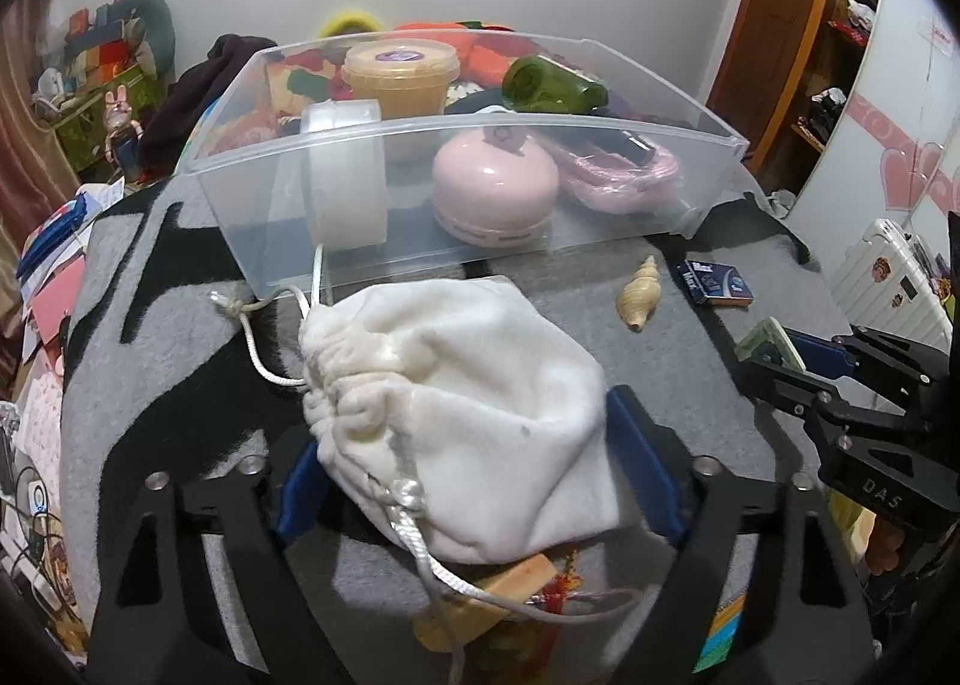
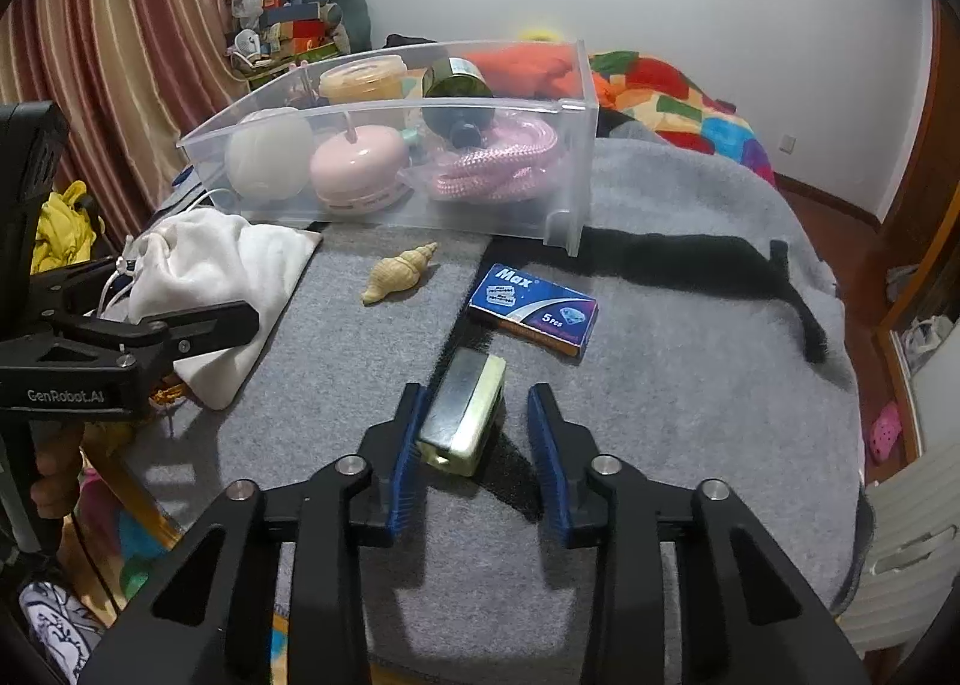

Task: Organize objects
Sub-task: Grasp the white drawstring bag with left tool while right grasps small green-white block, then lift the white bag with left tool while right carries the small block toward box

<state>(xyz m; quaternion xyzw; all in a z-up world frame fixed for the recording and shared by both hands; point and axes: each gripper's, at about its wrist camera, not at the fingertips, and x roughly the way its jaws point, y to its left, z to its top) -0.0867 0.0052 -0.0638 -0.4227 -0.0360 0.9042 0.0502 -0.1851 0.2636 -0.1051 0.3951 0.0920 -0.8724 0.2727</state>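
A clear plastic bin (image 1: 456, 187) stands at the far side of the grey blanket (image 2: 690, 385); inside it are a roll of clear tape (image 1: 345, 175) at the left, a pink round gadget (image 1: 495, 187) in the middle, a coil of pink rope (image 2: 498, 163) at the right, and behind them a lidded tub of beige paste (image 1: 399, 79) and a green glass bottle (image 1: 552, 85) lying on its side. On the blanket in front of the bin lie a tan spiral seashell (image 2: 399, 274) and a blue box of Max razor blades (image 2: 534, 307), well apart from both tools. The white drawstring pouch (image 1: 456, 415) is soft, rumpled velvet with a gathered neck and a white cord trailing toward the near edge. It sits between the blue pads of the left gripper (image 1: 474, 481), which stands wide around it, the pads at or just beside the cloth; whether they press it I cannot tell. The small rectangular block (image 2: 465, 415), pale green with a dark glossy top, lies between the fingers of the right gripper (image 2: 474, 427). The left pad touches its side, the right pad stands clear, so the jaws are not clamped on it.
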